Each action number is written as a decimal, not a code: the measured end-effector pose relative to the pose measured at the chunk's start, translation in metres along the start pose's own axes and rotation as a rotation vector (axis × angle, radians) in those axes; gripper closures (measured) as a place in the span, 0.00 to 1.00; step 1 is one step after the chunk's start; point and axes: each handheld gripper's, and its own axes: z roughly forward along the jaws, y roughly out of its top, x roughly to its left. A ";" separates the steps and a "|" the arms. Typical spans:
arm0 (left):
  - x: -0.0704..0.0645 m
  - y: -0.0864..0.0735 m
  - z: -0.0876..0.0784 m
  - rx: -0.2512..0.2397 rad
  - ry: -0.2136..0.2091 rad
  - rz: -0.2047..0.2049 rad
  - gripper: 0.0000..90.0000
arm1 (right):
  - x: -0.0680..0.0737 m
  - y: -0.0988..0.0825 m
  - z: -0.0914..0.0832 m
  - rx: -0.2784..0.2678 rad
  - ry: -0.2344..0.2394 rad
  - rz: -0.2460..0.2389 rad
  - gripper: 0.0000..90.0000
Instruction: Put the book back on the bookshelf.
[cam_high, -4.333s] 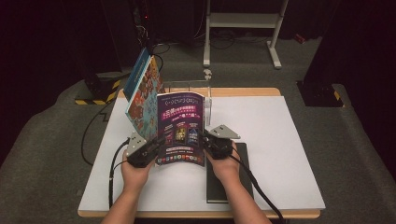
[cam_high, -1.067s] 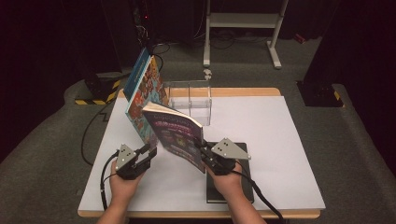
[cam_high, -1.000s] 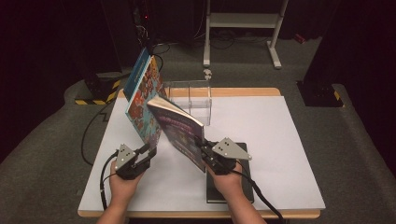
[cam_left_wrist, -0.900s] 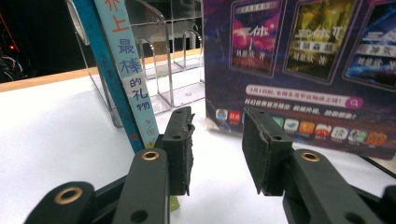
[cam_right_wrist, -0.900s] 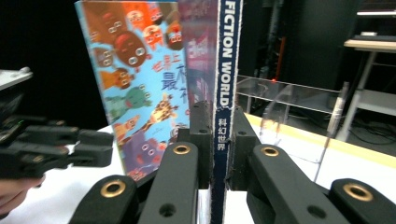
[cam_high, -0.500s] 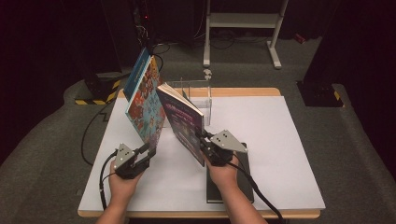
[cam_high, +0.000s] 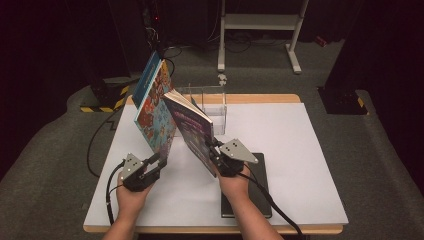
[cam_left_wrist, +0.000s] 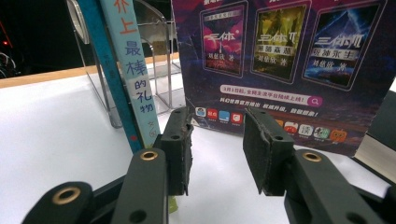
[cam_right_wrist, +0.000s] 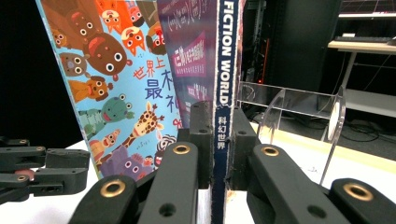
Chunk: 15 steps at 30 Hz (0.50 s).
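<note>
Nearest the person, the left gripper (cam_high: 156, 161) rests low over the white table (cam_high: 300, 150) with its jaws parted and nothing between them, just beside the bottom edge of the picture book (cam_high: 155, 117), which leans tilted. To its right the right gripper (cam_high: 216, 150) is clamped on the spine of the purple magazine (cam_high: 192, 130), holding it upright on its edge above a dark flat book (cam_high: 255, 187) lying on the table. Farther back stands the clear acrylic rack (cam_high: 212, 102), just behind both publications.
</note>
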 end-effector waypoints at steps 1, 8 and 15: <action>-0.001 0.000 0.000 0.002 -0.002 -0.001 0.68 | 0.000 0.000 0.000 0.001 0.002 0.003 0.93; -0.013 0.007 -0.002 -0.006 -0.047 -0.003 0.60 | -0.001 -0.010 -0.009 0.008 0.008 0.034 0.92; -0.036 0.020 -0.004 -0.027 -0.123 -0.008 0.50 | 0.003 -0.018 -0.015 0.002 0.024 0.043 0.91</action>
